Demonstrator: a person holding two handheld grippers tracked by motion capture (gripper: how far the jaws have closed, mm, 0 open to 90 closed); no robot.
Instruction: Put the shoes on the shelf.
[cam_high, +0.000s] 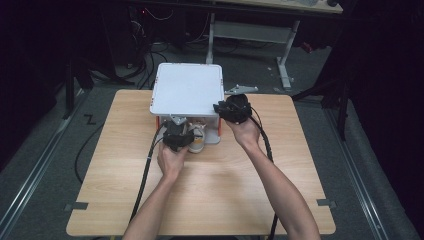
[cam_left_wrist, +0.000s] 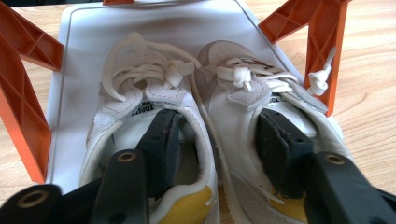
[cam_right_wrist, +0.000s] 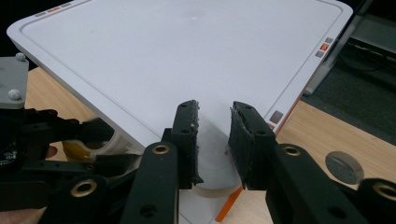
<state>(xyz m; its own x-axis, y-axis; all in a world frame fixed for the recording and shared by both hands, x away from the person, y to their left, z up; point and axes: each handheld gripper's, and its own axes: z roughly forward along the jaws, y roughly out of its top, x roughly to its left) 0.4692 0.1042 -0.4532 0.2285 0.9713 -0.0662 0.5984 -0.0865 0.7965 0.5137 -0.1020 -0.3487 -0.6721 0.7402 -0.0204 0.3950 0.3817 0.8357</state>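
Note:
A pair of white shoes with yellow heels, left shoe (cam_left_wrist: 135, 88) and right shoe (cam_left_wrist: 252, 84), stands side by side on the white bottom plate (cam_left_wrist: 88, 37) of a small rack. In the high view the shoes (cam_high: 198, 141) stick out from under the rack's white top plate (cam_high: 187, 90). My left gripper (cam_left_wrist: 219, 149) is open, one jaw inside each shoe, the shoes' inner walls loose between the pads. In the high view it (cam_high: 179, 132) reaches under the top plate. My right gripper (cam_right_wrist: 214, 140) hovers open over the top plate's near right corner (cam_right_wrist: 163, 56), nothing between its jaws.
The rack stands on orange legs (cam_left_wrist: 23, 98) at the far middle of a wooden table (cam_high: 200, 195). A grey metal bracket (cam_high: 241, 90) lies behind the right hand, and a round grey disc (cam_right_wrist: 344, 167) lies on the wood. Cables trail from both grippers toward the near edge.

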